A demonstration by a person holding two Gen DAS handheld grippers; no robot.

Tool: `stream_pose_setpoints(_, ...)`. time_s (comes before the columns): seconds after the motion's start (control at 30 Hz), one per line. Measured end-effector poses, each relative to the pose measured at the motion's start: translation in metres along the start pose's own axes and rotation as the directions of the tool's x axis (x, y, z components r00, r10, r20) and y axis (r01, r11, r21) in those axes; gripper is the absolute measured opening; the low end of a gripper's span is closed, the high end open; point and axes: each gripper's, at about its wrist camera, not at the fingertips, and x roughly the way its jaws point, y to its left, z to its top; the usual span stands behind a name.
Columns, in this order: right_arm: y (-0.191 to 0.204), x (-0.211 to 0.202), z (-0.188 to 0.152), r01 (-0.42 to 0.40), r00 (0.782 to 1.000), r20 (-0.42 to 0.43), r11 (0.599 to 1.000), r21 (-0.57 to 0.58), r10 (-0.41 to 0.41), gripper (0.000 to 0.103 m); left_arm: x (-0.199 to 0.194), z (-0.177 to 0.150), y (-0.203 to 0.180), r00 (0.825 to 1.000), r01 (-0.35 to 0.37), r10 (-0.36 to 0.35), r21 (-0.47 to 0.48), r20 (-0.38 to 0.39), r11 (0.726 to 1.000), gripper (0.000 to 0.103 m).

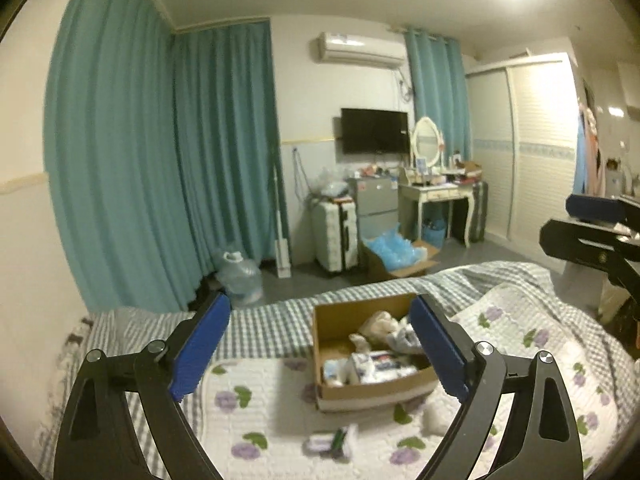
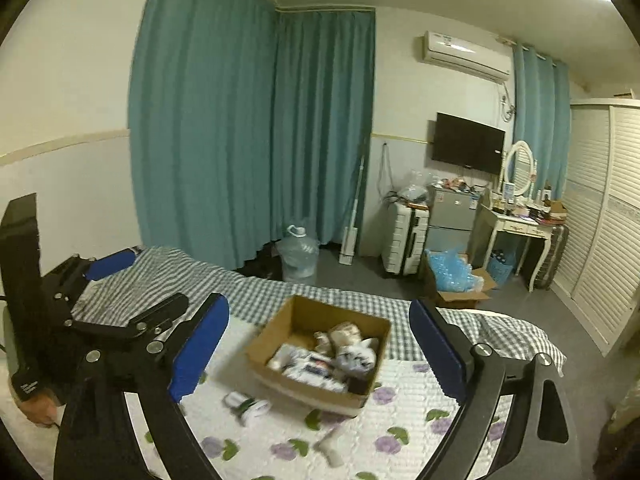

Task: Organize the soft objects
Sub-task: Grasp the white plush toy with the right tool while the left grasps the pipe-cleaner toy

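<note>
An open cardboard box [image 1: 320, 360] [image 2: 276, 328] sits on the bed's flowered quilt [image 1: 272, 412]. It holds a beige plush toy [image 1: 378, 326] [image 2: 344, 332], a grey-white cat plush [image 2: 356, 356] and white tissue packs [image 1: 376, 364] [image 2: 308, 364]. A small white pack [image 1: 332, 442] [image 2: 248, 404] lies on the quilt in front of the box. A white soft item [image 1: 436, 418] [image 2: 330, 450] lies nearby. My left gripper [image 1: 320, 348] is open and empty above the box. My right gripper [image 2: 320, 348] is open and empty; it shows at the right edge of the left wrist view [image 1: 592, 224].
A checked blanket [image 2: 200, 280] covers the far bed. On the floor beyond stand a water jug [image 2: 298, 254], a white suitcase [image 2: 404, 242], a box of blue plastic [image 2: 452, 280], a small fridge [image 2: 450, 216] and a dressing table [image 2: 520, 224]. Teal curtains hang behind.
</note>
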Motion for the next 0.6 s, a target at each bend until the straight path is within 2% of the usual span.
stream_pose_setpoints(0.17, 0.025, -0.003, -0.022, -0.009, 1.000, -0.025, 1.000, -0.030, 0.008, 0.092, -0.003, -0.024, 0.007, 0.999, -0.009, 0.008, -0.006, -0.046, 1.000, 0.093)
stream_pose_setpoints(0.37, 0.020, 0.038, -0.068, 0.012, 0.994, -0.109, 1.000, 0.020, -0.010, 0.092, 0.017, -0.067, 0.004, 0.995, -0.009, 0.012, 0.032, -0.103, 0.999, 0.093)
stream_pose_setpoints(0.6, -0.007, 0.115, -0.129, 0.060, 0.973, -0.226, 0.996, 0.061, -0.045, 0.092, 0.083, -0.125, -0.008, 0.960, 0.031, -0.026, 0.016, -0.279, 0.999, 0.093)
